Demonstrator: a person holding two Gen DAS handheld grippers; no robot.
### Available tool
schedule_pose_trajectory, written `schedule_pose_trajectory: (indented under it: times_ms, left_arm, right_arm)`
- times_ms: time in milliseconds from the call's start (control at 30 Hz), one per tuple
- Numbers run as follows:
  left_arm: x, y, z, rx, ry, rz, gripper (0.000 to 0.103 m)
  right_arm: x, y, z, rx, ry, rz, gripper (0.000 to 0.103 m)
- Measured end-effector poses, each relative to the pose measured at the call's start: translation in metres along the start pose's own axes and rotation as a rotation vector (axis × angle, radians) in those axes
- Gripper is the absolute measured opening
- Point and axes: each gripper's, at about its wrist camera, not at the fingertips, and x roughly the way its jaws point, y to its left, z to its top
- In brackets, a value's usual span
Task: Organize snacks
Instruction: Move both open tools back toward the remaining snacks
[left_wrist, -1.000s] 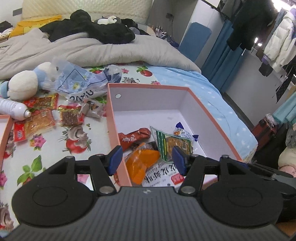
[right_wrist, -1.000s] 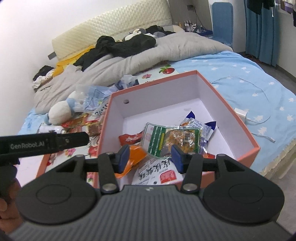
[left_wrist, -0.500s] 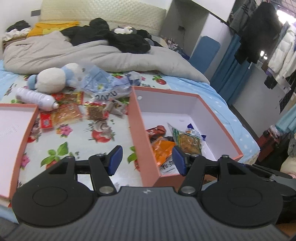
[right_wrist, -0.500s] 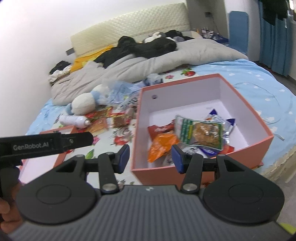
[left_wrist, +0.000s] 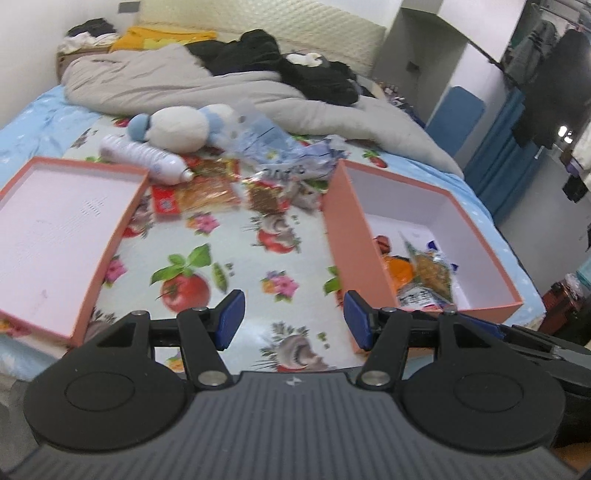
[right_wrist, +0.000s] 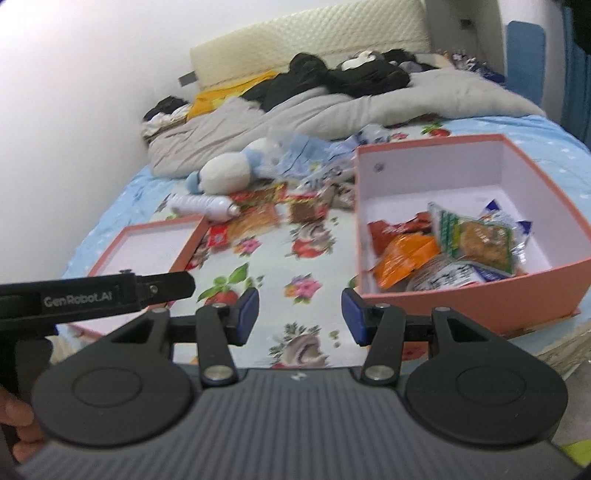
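Snack box (left_wrist: 424, 206) now farther right, both empty jaws apart.

Box (right_wrist: 480, 306): matt salmon card outside, smooth white lining. Lid (left_wrist: 107, 243): same card. Snack packets (right_wrist: 476, 240): glossy crinkled plastic film. Floral sheet (left_wrist: 236, 266): smooth printed covering, slight sheen. Quilt (left_wrist: 155, 77): soft matt grey cloth. Plush toy (left_wrist: 177, 127): fuzzy fabric. Bottle (left_wrist: 144, 158): ribbed clear plastic. Left gripper (left_wrist: 293, 320) and right gripper (right_wrist: 300, 315): matt black plastic, blue pads, bright metal pivot pins.
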Motion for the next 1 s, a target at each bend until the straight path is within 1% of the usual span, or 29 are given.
schedule_pose_trajectory:
  times_ms: [133,333,633,1000]
  left_arm:
    - [0.005,0.015,-0.006,-0.018,0.005,0.022,0.065]
    - [0.024,0.032,-0.002,-0.029,0.033,0.045,0.065]
    - [0.063,0.059,0.026,-0.039,0.055,0.071,0.065]
    - [0.127,0.089,0.063,-0.051,0.082,0.095,0.065]
  right_arm:
    - [0.011,0.009,-0.003,-0.035,0.012,0.009,0.052]
    - [0.035,0.016,0.0,-0.042,0.039,0.015,0.052]
    - [0.078,0.028,0.022,-0.069,0.069,0.033,0.052]
    - [0.143,0.03,0.052,-0.096,0.089,0.025,0.052]
